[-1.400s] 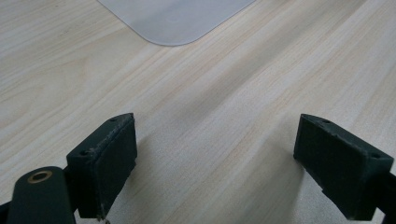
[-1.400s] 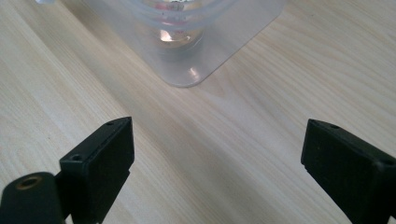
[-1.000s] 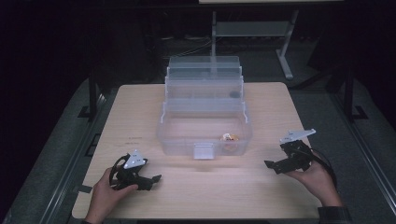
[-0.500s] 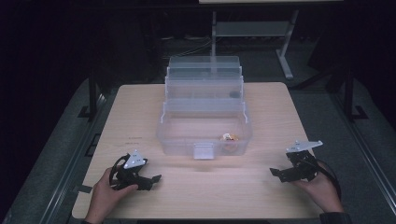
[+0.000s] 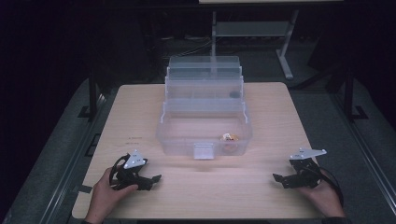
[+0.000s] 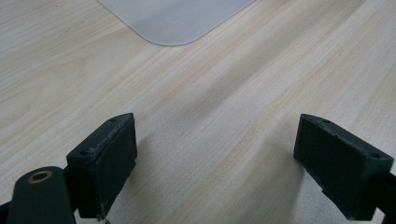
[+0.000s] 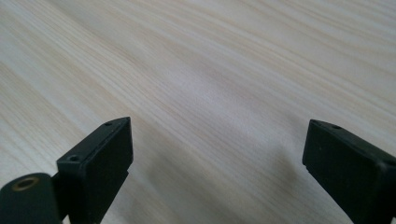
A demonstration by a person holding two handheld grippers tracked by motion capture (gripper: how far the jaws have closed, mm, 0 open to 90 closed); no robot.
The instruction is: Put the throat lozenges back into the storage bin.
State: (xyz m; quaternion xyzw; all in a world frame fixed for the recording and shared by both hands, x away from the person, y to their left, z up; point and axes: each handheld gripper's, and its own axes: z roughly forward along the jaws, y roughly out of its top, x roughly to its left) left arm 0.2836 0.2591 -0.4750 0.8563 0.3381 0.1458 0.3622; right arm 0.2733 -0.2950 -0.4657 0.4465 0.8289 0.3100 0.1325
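Both tongs stand wide open with nothing between their jaws. The left gripper [image 6: 212, 163] view shows bare table [image 6: 243, 107] and a rounded corner of the clear plastic box [image 6: 177, 18]; the right gripper [image 7: 215, 168] view shows wood alone. From above, the box [image 5: 205, 126] sits mid-table between the left gripper [image 5: 152, 179] and right gripper [image 5: 280, 179], well apart from each, a small orange thing [image 5: 229, 137] inside.

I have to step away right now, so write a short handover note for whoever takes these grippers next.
Left gripper: open, empty, low over the table's near left part.
Right gripper: open, empty, at the near right.
Clear tiered organizer box: mid-table, trays stepped open; a small orange-and-white item lies in its bottom bin.
Done: nothing is in either gripper.
Left: any closing or handling of the box.
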